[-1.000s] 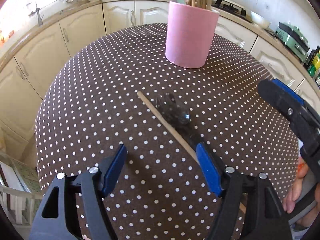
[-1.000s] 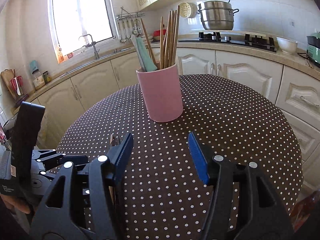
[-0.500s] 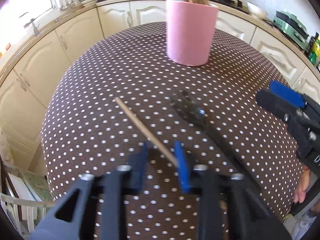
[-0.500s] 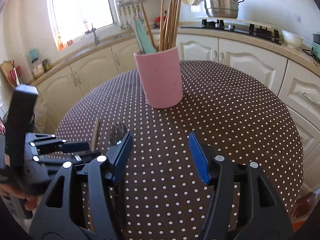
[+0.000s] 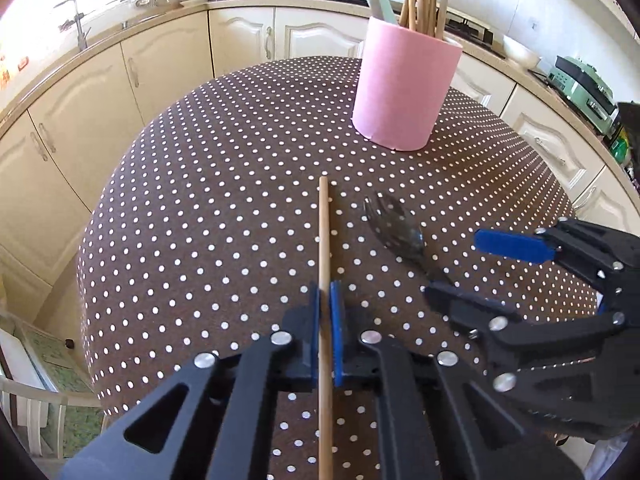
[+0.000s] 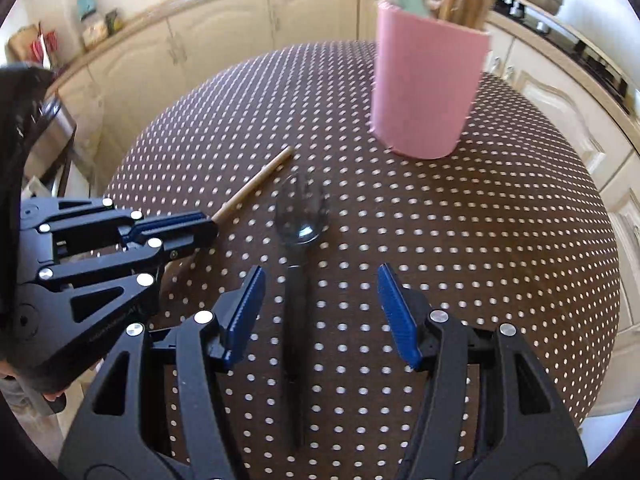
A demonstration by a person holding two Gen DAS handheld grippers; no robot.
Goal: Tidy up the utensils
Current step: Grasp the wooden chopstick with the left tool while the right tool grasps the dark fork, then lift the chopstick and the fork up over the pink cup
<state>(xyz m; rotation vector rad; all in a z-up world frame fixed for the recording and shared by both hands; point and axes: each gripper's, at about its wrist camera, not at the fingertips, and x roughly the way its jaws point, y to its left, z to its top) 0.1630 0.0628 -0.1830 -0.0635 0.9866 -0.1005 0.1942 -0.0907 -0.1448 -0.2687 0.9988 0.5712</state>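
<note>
L gripper (image 5: 325,334) is clenched on the stick (image 5: 324,248), blue pads tight on both sides of it; the stick runs straight fwd from the jaws, far tip over the cloth, short of the cup (image 5: 404,88). R gripper (image 6: 320,312) is released, jaws wide, straddling the handle of the fork (image 6: 298,236), pads not touching it. Fork lies flat on the table (image 6: 500,240), tines toward the cup, just R of the stick.

Cup stands upright near the far edge of the table, packed w/ wooden sticks and a pale green utensil. Open cloth between fork tines and cup base, and more open cloth to the R of the fork out to the table rim. L side of table also bare out to its rim. The 2 grippers sit close, side by side at the near edge; L gripper's jaw tip is near the fork's head.

Faint embossed lettering on L gripper's body in R wrist view, too small to read.
</note>
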